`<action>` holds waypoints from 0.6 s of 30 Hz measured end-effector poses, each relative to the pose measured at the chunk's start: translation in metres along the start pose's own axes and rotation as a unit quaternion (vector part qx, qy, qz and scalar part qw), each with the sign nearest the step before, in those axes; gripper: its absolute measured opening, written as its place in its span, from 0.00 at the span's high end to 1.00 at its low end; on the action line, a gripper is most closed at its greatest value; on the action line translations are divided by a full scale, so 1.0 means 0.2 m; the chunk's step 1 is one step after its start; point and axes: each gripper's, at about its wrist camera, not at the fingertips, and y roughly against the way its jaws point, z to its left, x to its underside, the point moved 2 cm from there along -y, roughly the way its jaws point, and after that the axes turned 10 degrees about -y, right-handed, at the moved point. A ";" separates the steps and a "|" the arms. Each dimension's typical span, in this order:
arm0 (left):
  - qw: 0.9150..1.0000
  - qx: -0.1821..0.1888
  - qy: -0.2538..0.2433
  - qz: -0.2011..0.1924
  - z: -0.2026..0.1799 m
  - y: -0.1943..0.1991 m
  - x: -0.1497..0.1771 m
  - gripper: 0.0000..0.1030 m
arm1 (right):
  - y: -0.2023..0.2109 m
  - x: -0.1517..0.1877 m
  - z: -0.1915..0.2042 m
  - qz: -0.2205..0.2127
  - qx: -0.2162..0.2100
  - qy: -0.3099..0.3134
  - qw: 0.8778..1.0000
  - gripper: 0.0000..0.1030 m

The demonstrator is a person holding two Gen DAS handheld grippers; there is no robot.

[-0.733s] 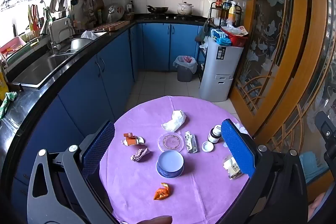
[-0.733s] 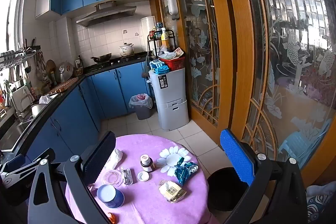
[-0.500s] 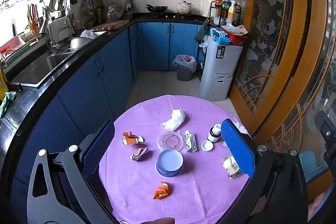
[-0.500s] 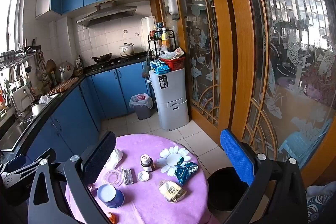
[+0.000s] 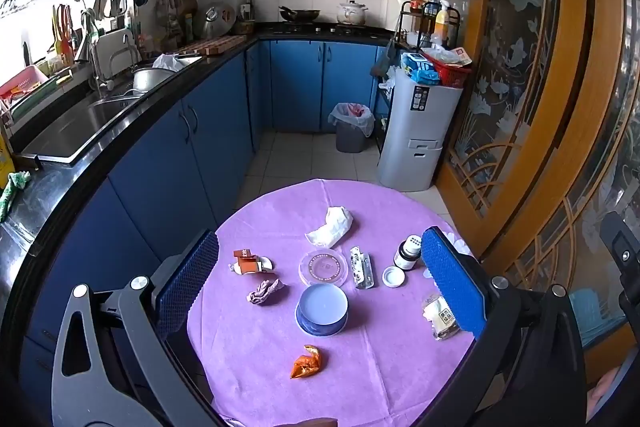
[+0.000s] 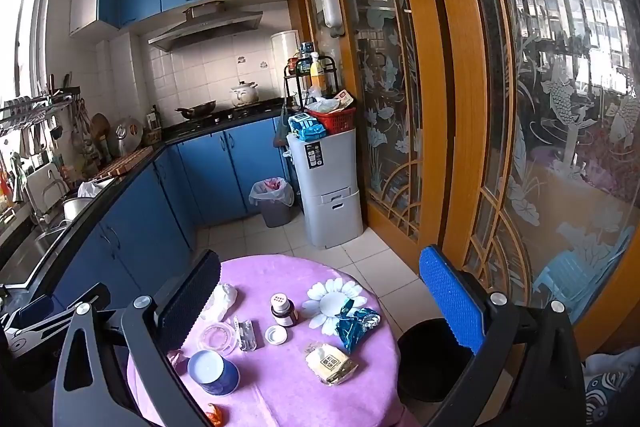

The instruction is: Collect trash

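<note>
Trash lies scattered on a round table with a purple cloth (image 5: 372,379): a white crumpled tissue (image 5: 330,227), a torn orange carton (image 5: 248,262), a crumpled mauve paper (image 5: 265,291), an orange wrapper (image 5: 306,366), a blister pack (image 5: 361,267) and a yellowish packet (image 5: 440,317). A blue foil wrapper (image 6: 354,321) lies near the table's right edge. My left gripper (image 5: 320,237) hangs open above the table, well clear of everything. Higher and further back, my right gripper (image 6: 320,259) is open too, with nothing in it.
A blue cup (image 5: 322,309), a clear lid (image 5: 323,268), a brown bottle (image 5: 407,251) with its white cap (image 5: 393,276) and a flower-shaped mat (image 6: 332,301) share the table. A black bin (image 6: 432,359) stands beside it; a lined grey bin (image 5: 351,131) stands by the cabinets.
</note>
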 end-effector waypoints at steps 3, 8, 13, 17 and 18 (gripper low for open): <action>1.000 -0.001 0.000 0.000 -0.01 -0.01 0.00 0.03 | -0.01 0.00 0.00 0.001 0.000 0.000 1.000 0.06; 1.000 0.000 0.001 0.001 -0.01 0.00 -0.01 0.03 | -0.01 -0.01 0.02 0.003 -0.001 0.001 1.000 0.06; 1.000 -0.001 0.001 0.001 -0.01 0.00 -0.01 0.03 | 0.00 -0.02 0.02 0.003 -0.002 0.000 1.000 0.06; 1.000 -0.001 0.000 0.001 0.00 -0.01 0.00 0.03 | 0.00 -0.02 0.02 0.004 -0.002 0.000 1.000 0.06; 1.000 -0.001 0.001 0.001 -0.02 0.00 -0.01 0.03 | 0.00 -0.02 0.02 0.004 -0.002 0.000 1.000 0.06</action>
